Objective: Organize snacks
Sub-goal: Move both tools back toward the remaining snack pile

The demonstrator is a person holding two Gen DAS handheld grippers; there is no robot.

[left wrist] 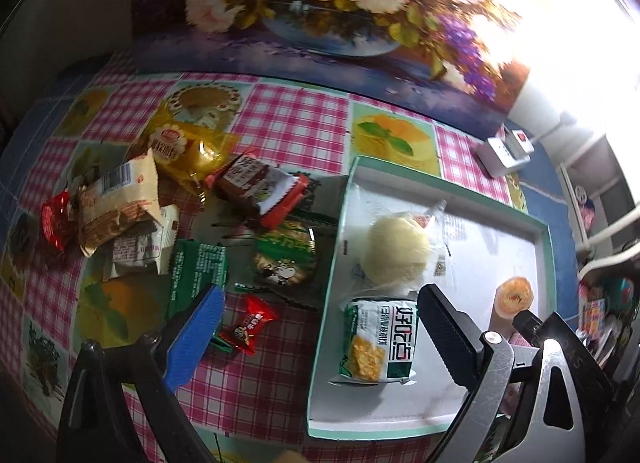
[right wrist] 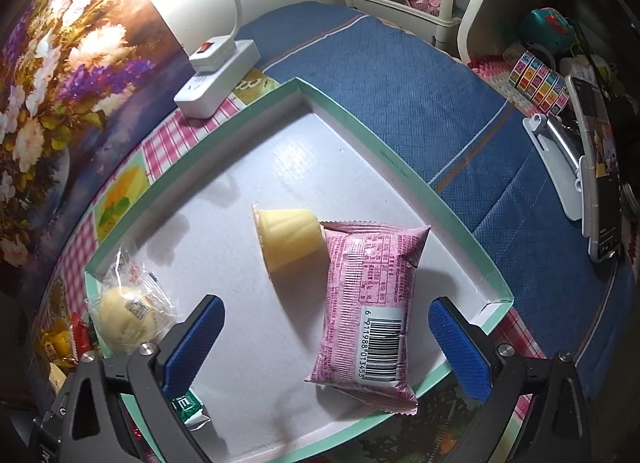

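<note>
A white tray with a green rim [left wrist: 544, 247] [right wrist: 452, 215] lies on the checked tablecloth. In it lie a wrapped yellow bun [left wrist: 396, 251] [right wrist: 124, 319], a green-and-white cracker pack [left wrist: 380, 339], a yellow pudding cup [right wrist: 290, 239] [left wrist: 514, 297] and a pink snack pack [right wrist: 370, 303]. Loose snacks lie left of the tray: a red-brown bar [left wrist: 258, 187], a yellow pack [left wrist: 180, 147], a beige pack [left wrist: 116, 203], a green pack [left wrist: 196, 271], a small red candy [left wrist: 250, 323]. My left gripper [left wrist: 320, 327] is open over the tray's left rim. My right gripper [right wrist: 326, 335] is open around the pink pack.
A flower painting [left wrist: 320, 7] stands behind the table. A white power strip [right wrist: 218, 79] with a lamp sits at the tray's far corner. A blue cloth [right wrist: 420, 103] covers the table's right side. A phone holder [right wrist: 576, 175] and clutter stand at the far right.
</note>
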